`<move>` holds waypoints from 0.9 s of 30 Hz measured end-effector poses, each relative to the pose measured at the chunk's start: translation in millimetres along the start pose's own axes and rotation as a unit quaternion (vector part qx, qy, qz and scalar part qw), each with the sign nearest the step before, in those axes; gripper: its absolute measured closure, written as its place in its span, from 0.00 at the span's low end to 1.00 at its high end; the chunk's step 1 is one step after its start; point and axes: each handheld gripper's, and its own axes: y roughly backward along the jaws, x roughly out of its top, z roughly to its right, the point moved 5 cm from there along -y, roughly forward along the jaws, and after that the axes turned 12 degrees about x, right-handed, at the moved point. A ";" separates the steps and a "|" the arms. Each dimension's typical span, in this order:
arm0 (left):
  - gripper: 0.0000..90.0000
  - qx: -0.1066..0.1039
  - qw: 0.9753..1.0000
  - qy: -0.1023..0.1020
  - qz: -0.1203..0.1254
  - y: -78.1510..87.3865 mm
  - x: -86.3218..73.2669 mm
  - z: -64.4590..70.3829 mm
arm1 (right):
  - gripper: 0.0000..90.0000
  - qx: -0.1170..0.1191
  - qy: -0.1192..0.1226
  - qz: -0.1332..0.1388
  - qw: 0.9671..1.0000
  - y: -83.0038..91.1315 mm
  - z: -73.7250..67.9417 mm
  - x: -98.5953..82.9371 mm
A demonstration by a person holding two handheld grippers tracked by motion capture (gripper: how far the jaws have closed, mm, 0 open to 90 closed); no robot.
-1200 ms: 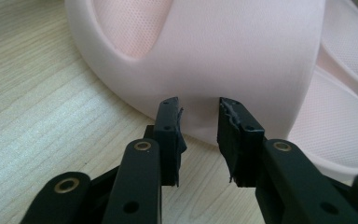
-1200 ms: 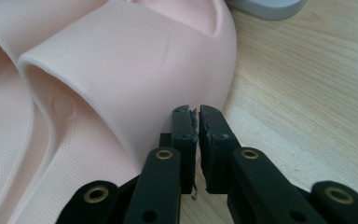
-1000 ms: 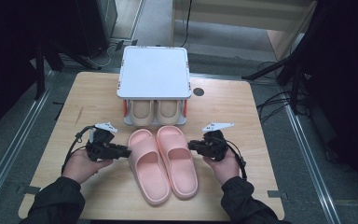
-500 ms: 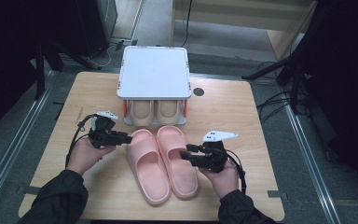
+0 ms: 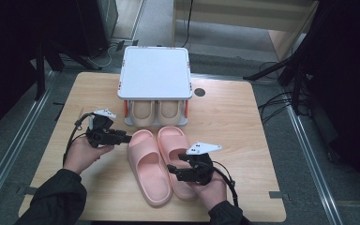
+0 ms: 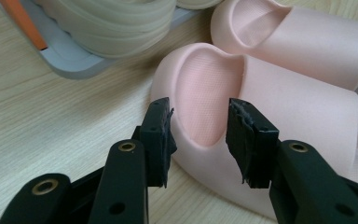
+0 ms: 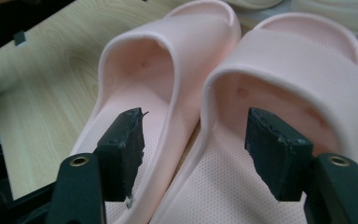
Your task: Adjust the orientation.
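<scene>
Pair of pink slippers lies side by side on the table [image 5: 243, 117], toes toward the white shoe rack [image 5: 154, 72], just in front of it. Rack's lower shelf holds a beige pair [image 5: 155, 110].

Left gripper [image 5: 124, 138] is at the toe of the left pink slipper [image 5: 147, 168]. In the left gripper view its jaws are spread, straddling the toe rim [image 6: 200, 88], one jaw outside the edge and one over the toe opening; not clamped.

Right gripper [image 5: 172, 169] sits over the heel end of the right pink slipper [image 5: 176, 140]. In the right gripper view its jaws are spread wide, one over the left slipper's footbed, the other over the right slipper's; the two touching inner sidewalls run between them. Nothing pinched.
</scene>
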 end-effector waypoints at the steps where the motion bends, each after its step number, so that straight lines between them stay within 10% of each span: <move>1: 0.66 -0.001 1.000 0.005 0.001 0.7 0.0 -1.3 | 0.41 -0.003 -0.001 0.000 1.000 -2.7 0.2 -0.6; 27: 0.66 -0.003 1.000 0.019 -0.004 2.8 -5.5 -8.0 | 0.39 -0.064 -0.045 0.025 0.997 -52.0 0.7 8.6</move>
